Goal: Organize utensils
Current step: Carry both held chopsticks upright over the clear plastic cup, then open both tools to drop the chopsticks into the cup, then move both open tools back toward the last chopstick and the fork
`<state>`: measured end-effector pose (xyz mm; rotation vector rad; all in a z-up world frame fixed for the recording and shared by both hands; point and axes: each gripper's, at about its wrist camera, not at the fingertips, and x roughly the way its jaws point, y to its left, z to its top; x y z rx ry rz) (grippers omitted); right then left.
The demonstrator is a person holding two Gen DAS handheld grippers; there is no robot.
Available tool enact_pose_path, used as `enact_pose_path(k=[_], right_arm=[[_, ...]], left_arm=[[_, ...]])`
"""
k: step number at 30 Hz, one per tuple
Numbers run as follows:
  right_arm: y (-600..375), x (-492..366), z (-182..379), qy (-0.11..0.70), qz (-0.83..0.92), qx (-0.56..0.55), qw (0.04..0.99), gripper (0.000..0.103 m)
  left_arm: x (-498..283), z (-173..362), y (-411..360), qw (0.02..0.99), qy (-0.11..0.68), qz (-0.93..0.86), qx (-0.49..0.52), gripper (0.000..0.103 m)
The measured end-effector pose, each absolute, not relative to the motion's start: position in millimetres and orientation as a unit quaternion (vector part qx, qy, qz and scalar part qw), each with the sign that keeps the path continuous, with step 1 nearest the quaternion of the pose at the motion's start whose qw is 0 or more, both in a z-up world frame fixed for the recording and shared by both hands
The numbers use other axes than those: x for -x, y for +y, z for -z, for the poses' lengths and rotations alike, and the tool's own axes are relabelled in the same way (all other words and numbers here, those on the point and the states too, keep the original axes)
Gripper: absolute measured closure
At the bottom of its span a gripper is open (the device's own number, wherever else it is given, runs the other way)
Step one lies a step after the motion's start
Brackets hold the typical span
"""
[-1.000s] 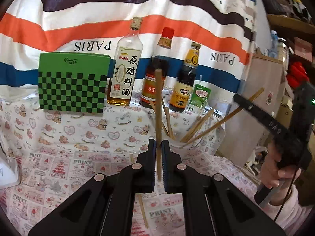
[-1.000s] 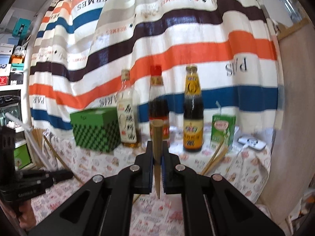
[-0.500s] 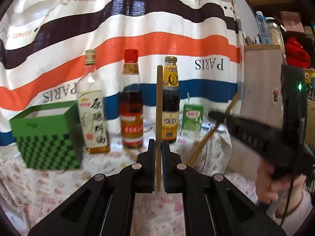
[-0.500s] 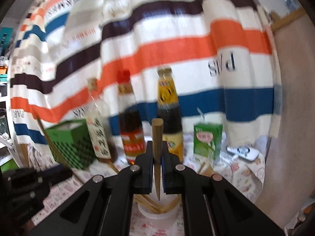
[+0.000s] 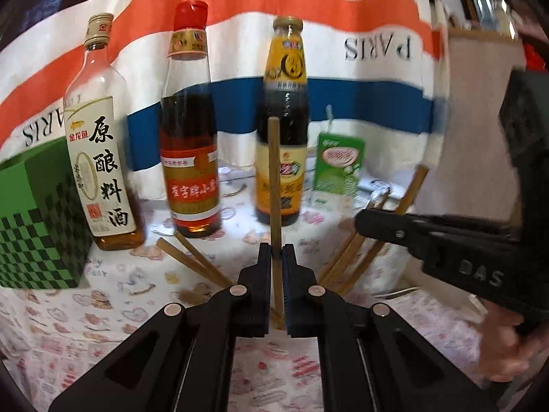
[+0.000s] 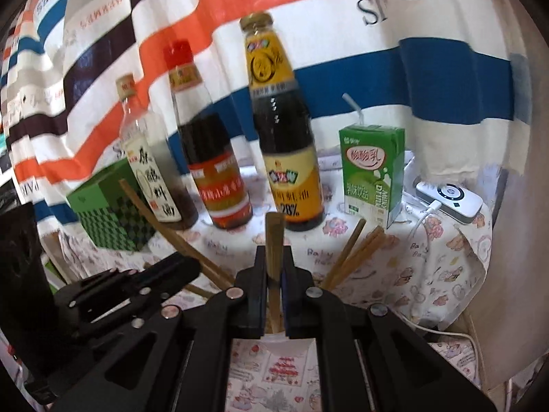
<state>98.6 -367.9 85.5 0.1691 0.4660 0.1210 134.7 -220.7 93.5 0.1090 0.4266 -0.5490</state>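
My left gripper [image 5: 276, 254] is shut on a wooden chopstick [image 5: 274, 178] that stands upright between its jaws. My right gripper [image 6: 273, 254] is shut on another wooden chopstick [image 6: 274, 240], also upright. Several more chopsticks [image 5: 353, 257] fan out from just below and behind both grippers; the holder they stand in is hidden by the jaws. They also show in the right wrist view [image 6: 353, 254]. The right gripper [image 5: 363, 219] shows at the right of the left wrist view, the left gripper [image 6: 185, 267] at the left of the right wrist view.
Behind the chopsticks stand a cooking wine bottle [image 5: 99, 158], a red-capped vinegar bottle [image 5: 188, 158] and an oyster sauce bottle [image 5: 283, 130]. A green milk carton [image 6: 372, 168], a green checked box [image 5: 37, 226] and a white device with cable [image 6: 449, 202] sit on the patterned cloth.
Both grippers have moved forward and down toward the bottles and the fan of chopsticks, each still holding its chopstick. The two grippers are now closer together.
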Motion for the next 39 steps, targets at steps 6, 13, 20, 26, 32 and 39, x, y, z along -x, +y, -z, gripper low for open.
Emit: enact_pose_path(k=[6,13,20,26,32,39], right_arm=[[-371,-106,-79,0.255,-0.053,-0.089,0.961,0.097],[-376,-102,-85,0.240,-0.019,-0.092,0.966,0.063],[-373,-90,-94,0.216,-0.016,-0.087,0.972,0.053],[-363,-70,-107,0.183,-0.025,-0.086,0.979,0.048],[-346,-48,-116,0.160,-0.026,-0.069,0.984,0.043],[-327,-25,-109,0.176,-0.039,-0.064,0.982,0.039]], left_arm=[[-146,-94,-225,0.939,0.213,0.261,-0.065,0.097],[-144,-105,-196,0.951,0.191,0.241,-0.033,0.058],[-124,-117,-159,0.966,0.156,0.202,-0.036,0.032],[-102,-122,-118,0.975,0.137,0.172,-0.024,0.016],[-80,-121,-78,0.981,0.132,0.138,-0.028,0.005],[-56,-107,-52,0.985,0.121,0.113,-0.047,0.001]])
